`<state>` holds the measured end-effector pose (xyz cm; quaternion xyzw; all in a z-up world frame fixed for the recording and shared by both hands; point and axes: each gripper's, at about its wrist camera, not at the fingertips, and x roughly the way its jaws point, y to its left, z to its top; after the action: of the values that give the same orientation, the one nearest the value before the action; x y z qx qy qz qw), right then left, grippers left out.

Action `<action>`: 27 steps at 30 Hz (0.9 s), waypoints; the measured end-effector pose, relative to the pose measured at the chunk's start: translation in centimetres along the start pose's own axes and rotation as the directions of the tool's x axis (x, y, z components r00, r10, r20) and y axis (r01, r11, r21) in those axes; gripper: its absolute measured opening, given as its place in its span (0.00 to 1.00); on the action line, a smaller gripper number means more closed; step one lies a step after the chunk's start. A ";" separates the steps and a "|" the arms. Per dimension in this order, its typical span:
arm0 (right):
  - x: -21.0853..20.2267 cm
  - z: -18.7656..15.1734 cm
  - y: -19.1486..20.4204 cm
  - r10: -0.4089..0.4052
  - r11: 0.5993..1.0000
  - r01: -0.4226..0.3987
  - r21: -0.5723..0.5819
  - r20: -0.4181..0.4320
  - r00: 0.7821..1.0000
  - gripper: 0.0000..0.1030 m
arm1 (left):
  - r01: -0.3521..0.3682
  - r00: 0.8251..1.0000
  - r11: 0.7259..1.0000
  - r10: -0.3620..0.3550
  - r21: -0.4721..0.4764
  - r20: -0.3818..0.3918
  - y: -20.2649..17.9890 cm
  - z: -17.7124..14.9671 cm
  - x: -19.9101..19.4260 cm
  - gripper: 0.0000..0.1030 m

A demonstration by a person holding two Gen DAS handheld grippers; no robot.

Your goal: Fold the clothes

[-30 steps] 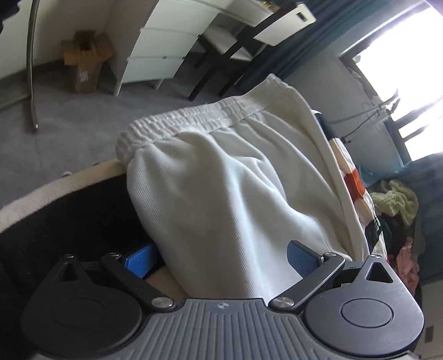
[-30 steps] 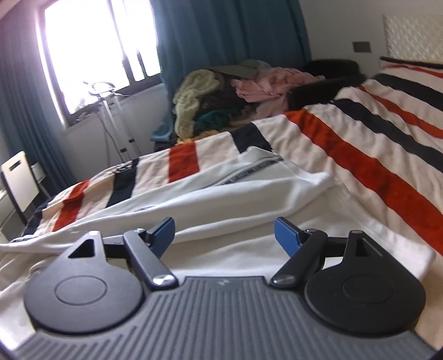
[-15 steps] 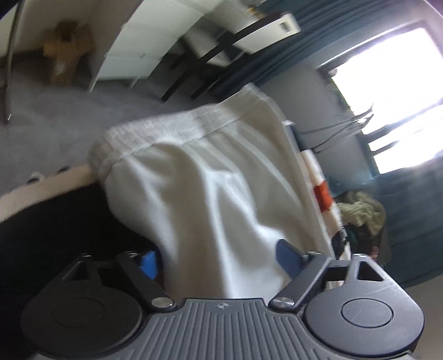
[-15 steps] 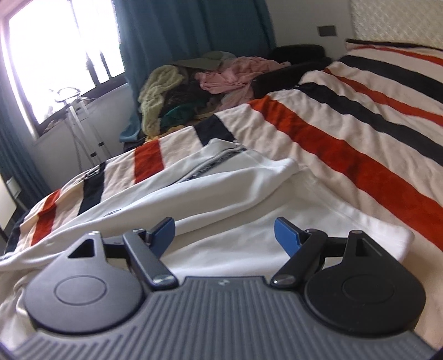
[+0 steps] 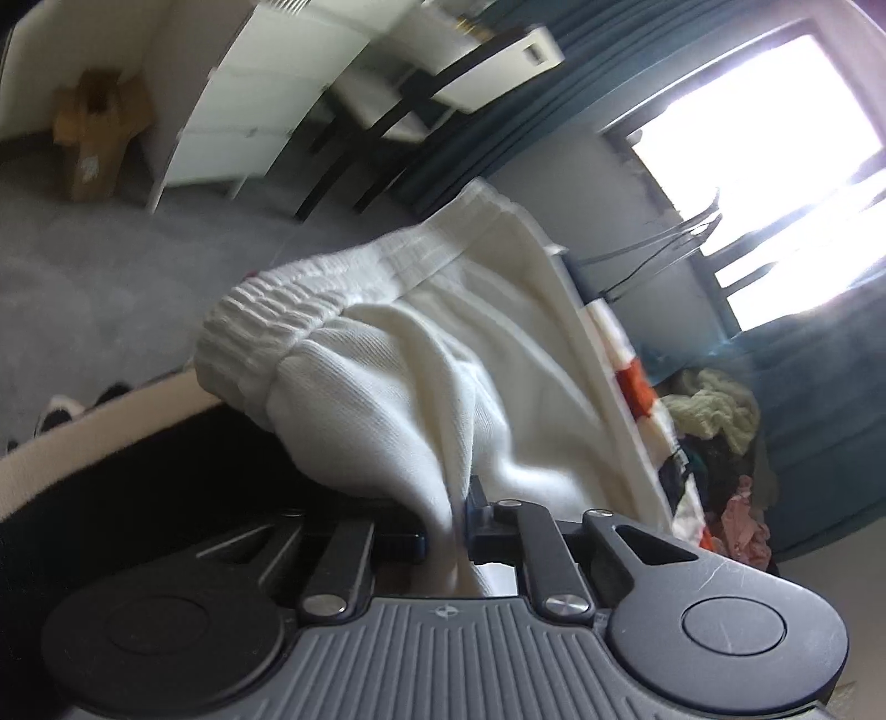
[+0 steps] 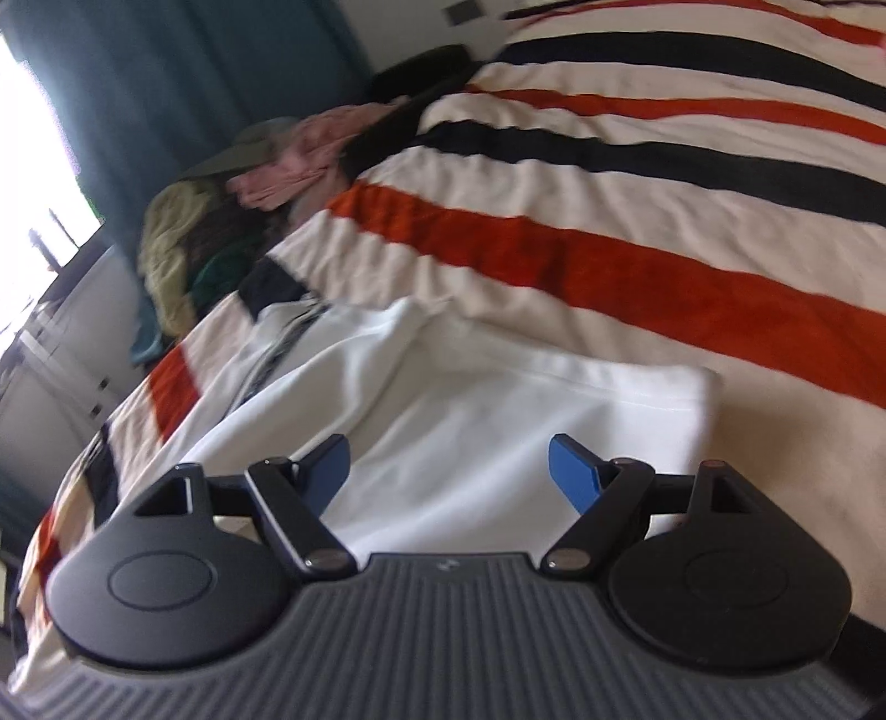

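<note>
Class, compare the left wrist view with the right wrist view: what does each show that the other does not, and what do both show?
Only the left wrist view shows the left gripper shut on the white trousers near their ribbed waistband, plus the grey carpet, a cardboard box, a white cabinet and a chair.

Only the right wrist view shows the right gripper, open above the white cloth, and a wide stretch of bed.

Both show the white trousers, the striped blanket, the clothes pile, the window and the curtains.

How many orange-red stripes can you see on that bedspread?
3 on the striped bedspread in the right wrist view: a thin stripe at the far top, a second below it, a broad one nearest. The white garment may hide more.
</note>
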<state>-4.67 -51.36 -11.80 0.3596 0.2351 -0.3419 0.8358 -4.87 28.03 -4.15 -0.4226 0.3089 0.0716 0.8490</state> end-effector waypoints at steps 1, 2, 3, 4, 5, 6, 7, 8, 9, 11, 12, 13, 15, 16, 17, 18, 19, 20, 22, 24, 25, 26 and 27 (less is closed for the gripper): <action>0.0 0.1 -0.6 -0.021 0.999 0.021 0.029 0.006 1.000 0.78 | 0.002 1.000 1.000 -0.002 0.002 0.009 -0.2 -0.1 -0.3 0.12; -0.1 0.2 -1.2 -0.042 0.997 0.041 0.057 0.012 0.999 0.78 | 0.003 1.000 1.000 -0.003 -0.007 0.013 -0.3 -0.3 -0.5 0.11; -0.1 0.3 -1.8 -0.063 0.994 0.062 0.086 0.016 0.998 0.78 | 0.004 1.000 1.000 -0.004 -0.020 0.010 -0.1 -0.3 -0.7 0.11; -0.1 0.4 -2.4 -0.085 0.990 0.082 0.115 0.021 0.996 0.78 | 0.001 1.000 0.999 -0.001 -0.034 0.003 0.0 -0.2 -0.6 0.11; -0.1 0.4 -3.0 -0.106 0.984 0.101 0.144 0.024 0.994 0.78 | -0.006 1.000 0.999 0.006 -0.048 -0.006 0.1 -0.1 -0.4 0.12; -0.2 0.5 -3.7 -0.127 0.978 0.121 0.173 0.027 0.991 0.78 | -0.012 1.000 0.998 0.011 -0.062 -0.014 0.2 0.0 -0.3 0.12; -0.2 0.6 -4.3 -0.148 0.969 0.139 0.203 0.028 0.989 0.78 | -0.017 1.000 0.997 0.016 -0.076 -0.021 0.4 0.1 -0.1 0.12; 0.0 0.6 -5.1 -0.164 0.959 0.155 0.238 0.020 0.986 0.78 | -0.022 0.999 0.996 0.020 -0.084 -0.026 0.4 0.1 0.0 0.13; 0.1 0.4 -5.6 -0.175 0.950 0.167 0.263 0.007 0.985 0.78 | -0.026 0.999 0.996 0.024 -0.090 -0.030 0.5 0.2 0.1 0.14; 0.5 0.2 -6.6 -0.195 0.931 0.191 0.312 -0.018 0.981 0.78 | -0.035 0.999 0.994 0.031 -0.101 -0.039 0.6 0.4 0.3 0.23; 0.7 0.0 -7.1 -0.205 0.920 0.203 0.336 -0.031 0.978 0.78 | -0.042 0.998 0.994 0.037 -0.104 -0.045 0.6 0.4 0.5 0.30; 0.9 -0.1 -7.6 -0.214 0.908 0.215 0.360 -0.045 0.976 0.78 | -0.049 0.998 0.993 0.044 -0.106 -0.052 0.6 0.5 0.7 0.33; 1.3 -0.4 -8.7 -0.231 0.882 0.240 0.406 -0.072 0.970 0.78 | -0.059 0.996 0.991 0.051 -0.116 -0.072 0.8 0.4 1.2 0.45; 1.5 -0.5 -9.2 -0.233 0.870 0.245 0.429 -0.083 0.969 0.77 | -0.063 0.995 0.990 0.053 -0.124 -0.083 0.9 0.4 1.5 0.47; 1.6 -0.6 -9.6 -0.211 0.862 0.226 0.454 -0.084 0.974 0.78 | -0.065 0.994 0.989 0.053 -0.130 -0.092 0.9 0.4 1.8 0.49; 1.6 -0.8 -10.0 -0.190 0.853 0.207 0.480 -0.084 0.978 0.79 | -0.065 0.994 0.989 0.051 -0.136 -0.099 1.0 0.4 2.1 0.49; 1.7 -0.9 -10.4 -0.168 0.843 0.187 0.505 -0.083 0.982 0.79 | -0.063 0.993 0.988 0.048 -0.143 -0.104 1.0 0.4 2.4 0.50; 1.8 -1.0 -10.7 -0.144 0.833 0.165 0.528 -0.081 0.986 0.78 | -0.060 0.993 0.987 0.045 -0.150 -0.107 1.0 0.4 2.7 0.50; 2.2 -1.2 -11.0 -0.078 0.820 0.101 0.563 -0.065 0.995 0.70 | -0.057 0.993 0.984 0.039 -0.170 -0.111 1.3 0.3 3.2 0.50; 2.8 -1.4 -11.0 -0.012 0.802 0.050 0.596 -0.068 0.998 0.59 | -0.055 0.993 0.982 0.035 -0.183 -0.110 1.4 0.3 3.6 0.47; 3.2 -1.5 -10.9 0.010 0.797 0.039 0.602 -0.077 0.997 0.54 | -0.055 0.994 0.981 0.036 -0.187 -0.107 1.5 0.3 3.7 0.44; 3.7 -1.6 -10.7 0.027 0.794 0.033 0.607 -0.089 0.996 0.51 | -0.055 0.994 0.980 0.036 -0.190 -0.104 1.6 0.3 3.8 0.37; 4.2 -1.6 -10.6 0.025 0.796 0.044 0.604 -0.106 0.994 0.47 | -0.055 0.994 0.980 0.036 -0.191 -0.101 1.6 0.3 3.9 0.34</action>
<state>-10.01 -57.18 -20.15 0.6244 0.1605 -0.3833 0.6614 -2.29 28.71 -7.38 -0.4990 0.3509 0.1000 0.7861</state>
